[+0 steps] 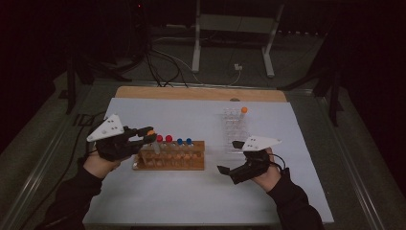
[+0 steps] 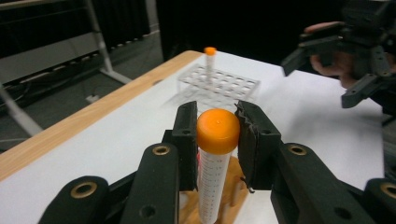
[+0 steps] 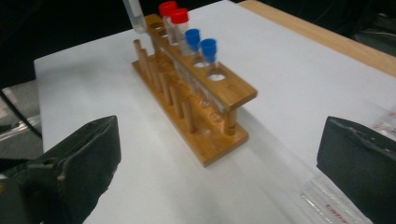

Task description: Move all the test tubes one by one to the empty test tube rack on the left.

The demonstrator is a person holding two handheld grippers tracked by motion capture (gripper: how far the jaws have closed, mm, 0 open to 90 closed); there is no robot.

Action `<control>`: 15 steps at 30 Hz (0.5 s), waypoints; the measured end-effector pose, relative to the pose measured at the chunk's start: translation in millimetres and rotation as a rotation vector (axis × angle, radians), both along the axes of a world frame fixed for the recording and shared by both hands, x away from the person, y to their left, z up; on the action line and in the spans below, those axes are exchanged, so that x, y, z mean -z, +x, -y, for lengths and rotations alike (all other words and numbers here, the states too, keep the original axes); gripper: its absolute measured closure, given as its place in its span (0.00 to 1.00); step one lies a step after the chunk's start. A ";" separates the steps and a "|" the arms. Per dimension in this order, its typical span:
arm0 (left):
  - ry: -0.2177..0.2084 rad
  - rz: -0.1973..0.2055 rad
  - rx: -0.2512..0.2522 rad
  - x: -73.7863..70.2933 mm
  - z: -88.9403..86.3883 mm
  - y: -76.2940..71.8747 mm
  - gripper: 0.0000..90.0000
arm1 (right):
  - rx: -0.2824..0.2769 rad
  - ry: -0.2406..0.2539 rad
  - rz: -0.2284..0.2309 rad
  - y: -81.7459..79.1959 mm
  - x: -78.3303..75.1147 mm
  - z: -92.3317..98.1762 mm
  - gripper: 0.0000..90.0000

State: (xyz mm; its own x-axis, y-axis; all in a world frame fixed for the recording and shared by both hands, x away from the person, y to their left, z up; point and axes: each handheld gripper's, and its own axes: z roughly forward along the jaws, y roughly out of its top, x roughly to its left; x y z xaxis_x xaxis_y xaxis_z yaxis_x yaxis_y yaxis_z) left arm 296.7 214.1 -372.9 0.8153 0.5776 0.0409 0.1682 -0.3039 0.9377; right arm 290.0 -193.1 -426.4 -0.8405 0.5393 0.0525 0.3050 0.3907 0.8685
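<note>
My left gripper point(image 1: 149, 136) is shut on an orange-capped tube point(image 2: 215, 154), its pads pressing just below the cap point(image 1: 151, 132). It holds the tube over the left end of the wooden rack point(image 1: 171, 160). Two red-capped tubes point(image 3: 173, 14) and two blue-capped tubes point(image 3: 201, 41) stand in that rack point(image 3: 205, 107). My right gripper point(image 1: 231, 156) stands open with nothing between its wide-apart jaws, right of the wooden rack and just in front of the clear plastic rack point(image 1: 233, 128). One orange-capped tube point(image 1: 243, 111) stands at the far corner of the clear rack point(image 2: 219, 86).
A white sheet point(image 1: 206, 191) covers the table, with a wooden strip point(image 1: 201, 93) along its far edge. Metal stand legs point(image 1: 232, 43) and cables lie on the floor beyond. The clear rack's edge point(image 3: 336, 205) lies under my right gripper's jaw.
</note>
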 end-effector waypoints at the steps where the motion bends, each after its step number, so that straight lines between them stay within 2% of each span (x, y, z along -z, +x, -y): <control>1: -0.002 -0.004 -0.012 -0.1 -3.1 2.3 0.80 | -0.001 0.010 -0.001 0.4 -0.6 1.3 0.00; 3: -0.023 -0.006 -0.037 1.0 -8.7 7.4 0.80 | 0.007 0.016 0.005 0.6 -1.7 3.2 0.00; 6: -0.033 -0.006 -0.058 6.5 -12.6 15.4 0.80 | 0.016 0.017 0.014 1.1 -2.5 6.0 0.00; 15: -0.003 -0.064 -0.061 39.5 -10.3 30.8 0.80 | 0.040 0.017 0.010 4.5 -0.1 14.6 0.00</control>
